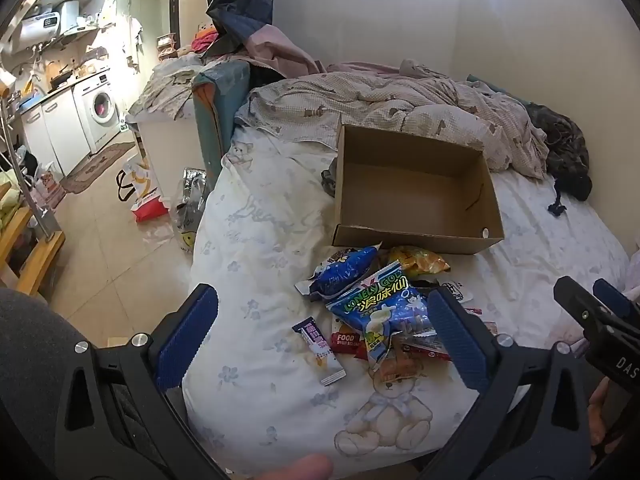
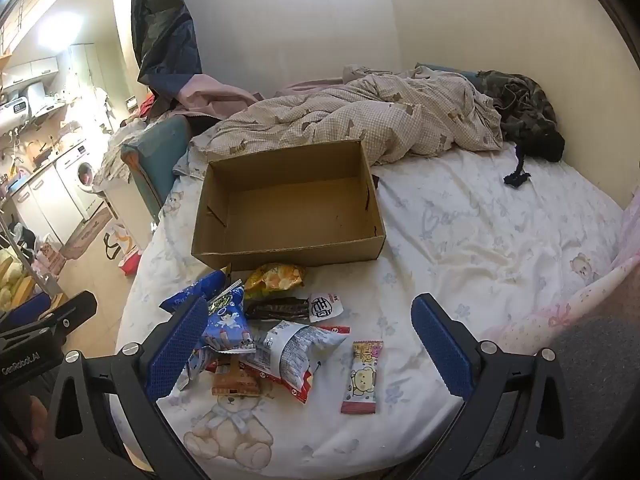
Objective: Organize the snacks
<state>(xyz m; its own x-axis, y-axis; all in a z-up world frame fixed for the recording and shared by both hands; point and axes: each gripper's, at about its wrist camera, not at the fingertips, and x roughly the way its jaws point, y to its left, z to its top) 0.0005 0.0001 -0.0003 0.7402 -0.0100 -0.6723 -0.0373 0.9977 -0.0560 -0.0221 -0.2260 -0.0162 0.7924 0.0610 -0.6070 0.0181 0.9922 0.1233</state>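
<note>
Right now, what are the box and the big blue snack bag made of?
Box: plain brown cardboard, matte, with raw cut edges and folded corner flaps. Blue snack bag: likely thin plastic film, glossy; it crinkles, catches highlights and has a crimped seal edge. Foil lining can't be told.

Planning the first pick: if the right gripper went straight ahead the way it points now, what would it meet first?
Probably the white and grey snack bag on top of the pile, lying between the open fingers of the right gripper. The cardboard box sits farther along. Depth is hard to judge through the fisheye.
</note>
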